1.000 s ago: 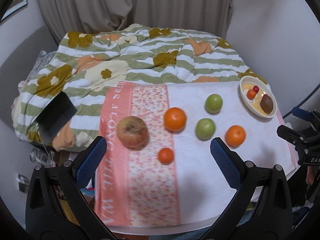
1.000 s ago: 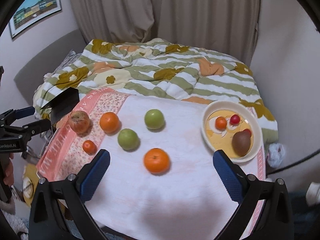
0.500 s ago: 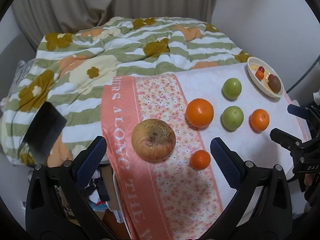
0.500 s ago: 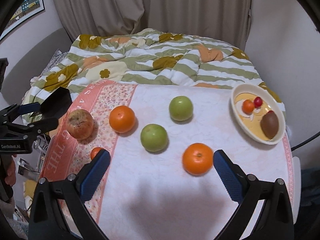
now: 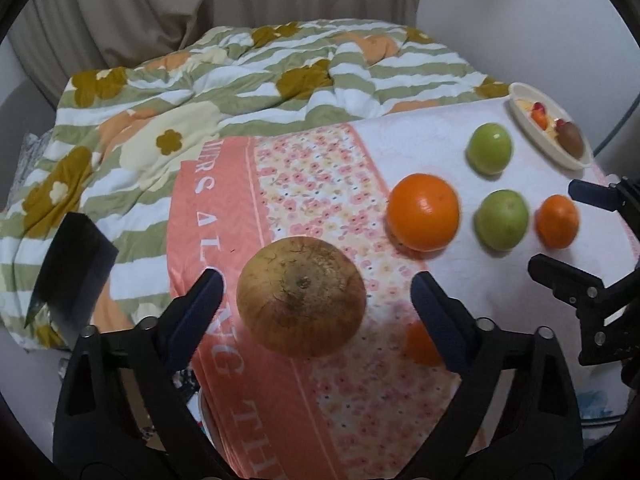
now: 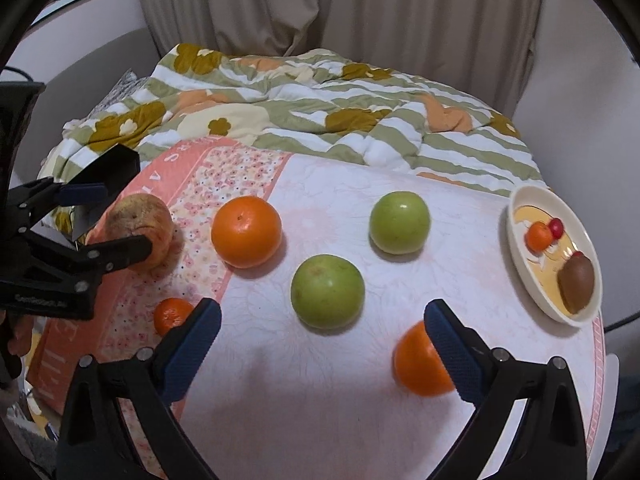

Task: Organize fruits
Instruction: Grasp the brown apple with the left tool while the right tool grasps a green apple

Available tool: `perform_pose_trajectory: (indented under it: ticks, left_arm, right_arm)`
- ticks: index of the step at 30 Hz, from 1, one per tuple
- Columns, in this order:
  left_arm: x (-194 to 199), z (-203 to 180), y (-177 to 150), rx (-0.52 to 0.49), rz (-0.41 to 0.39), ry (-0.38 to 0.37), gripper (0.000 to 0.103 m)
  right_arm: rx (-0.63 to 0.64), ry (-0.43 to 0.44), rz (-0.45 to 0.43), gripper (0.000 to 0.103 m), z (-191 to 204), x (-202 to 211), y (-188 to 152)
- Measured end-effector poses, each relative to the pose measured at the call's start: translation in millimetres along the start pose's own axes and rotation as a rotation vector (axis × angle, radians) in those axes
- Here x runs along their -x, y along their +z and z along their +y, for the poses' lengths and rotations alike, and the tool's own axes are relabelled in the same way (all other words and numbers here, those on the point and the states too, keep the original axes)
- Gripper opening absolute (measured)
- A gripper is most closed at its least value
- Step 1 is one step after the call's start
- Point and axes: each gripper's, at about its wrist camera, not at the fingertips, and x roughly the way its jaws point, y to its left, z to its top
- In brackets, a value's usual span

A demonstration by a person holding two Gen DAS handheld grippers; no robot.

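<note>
Our left hand-held gripper (image 5: 312, 312) has closed in since a second ago, its wide-open fingers now flanking the brownish apple (image 5: 301, 295) on the table's (image 5: 472, 280) pink cloth; our right hand-held gripper (image 6: 320, 344) hangs open, empty.

L gripper (image 5: 316, 308) & R gripper (image 6: 322, 338) both wide open, angled down.

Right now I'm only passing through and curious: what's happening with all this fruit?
A person holds two sets of tongs over a table of fruit. The left tongs are open around the brownish apple, not yet gripping. The right tongs hang open near a green apple. Oranges lie loose; the bowl already holds a kiwi and small fruits.
</note>
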Motion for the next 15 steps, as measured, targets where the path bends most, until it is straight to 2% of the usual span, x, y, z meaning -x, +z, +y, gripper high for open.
perform_pose_trajectory:
  ticks: [8,12,15]
  left_arm:
    - [-19.5,-4.5,-2.0,0.001,0.026,0.069,0.093]
    - [-25.3,-1.5,-0.6,0.020,0.044,0.091,0.084]
    - [-28.4,0.1,-0.9,0.037,0.052,0.091,0.084]
  right_arm:
    - [0.047,0.041,0.049,0.087,-4.7,-27.9,2.3]
    - [0.073,0.054,0.070,0.086,-8.7,-36.3,3.4]
    - [0.093,0.065,0.081,0.086,-10.0,-41.5,4.4]
